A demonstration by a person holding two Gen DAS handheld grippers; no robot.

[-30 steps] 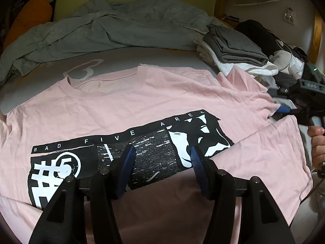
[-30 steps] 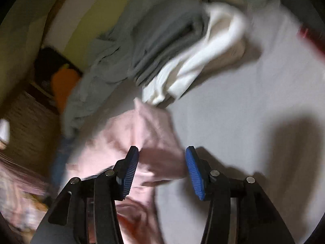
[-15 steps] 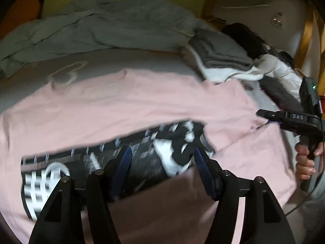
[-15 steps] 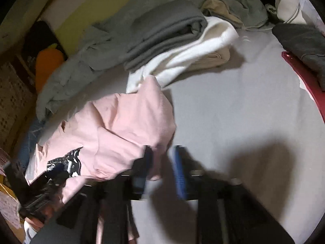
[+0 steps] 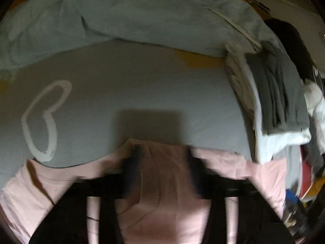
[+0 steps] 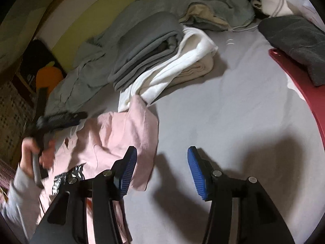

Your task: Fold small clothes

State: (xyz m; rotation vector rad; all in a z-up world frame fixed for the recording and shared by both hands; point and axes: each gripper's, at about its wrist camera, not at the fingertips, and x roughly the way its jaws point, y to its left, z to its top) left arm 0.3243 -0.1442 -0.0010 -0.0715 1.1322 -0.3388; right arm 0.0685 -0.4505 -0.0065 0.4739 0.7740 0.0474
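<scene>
The pink T-shirt [image 5: 166,193] lies on the grey bed sheet [image 5: 142,93]. In the blurred left wrist view a raised fold of it fills the gap between the fingers of my left gripper [image 5: 162,162], whose jaws are closing on the cloth. The shirt's collar [image 5: 32,170] shows at lower left. From the right wrist view the left gripper [image 6: 81,114] hovers over the bunched shirt [image 6: 126,130], held by a hand [image 6: 30,152]. My right gripper [image 6: 160,168] is above bare sheet with its jaws opening and nothing between them. Its left finger stands beside the pink sleeve.
A stack of folded grey and white clothes [image 5: 278,93] [image 6: 146,46] sits right of the shirt. A grey-green blanket [image 5: 142,10] is piled at the back. A white heart outline [image 5: 40,118] marks the sheet. A red object [image 6: 294,85] and a dark grey garment [image 6: 294,38] lie far right.
My left gripper has swept forward over the shirt toward the collar, and pink cloth now stands between its fingers where the black print showed. The right gripper's jaws have spread apart again.
</scene>
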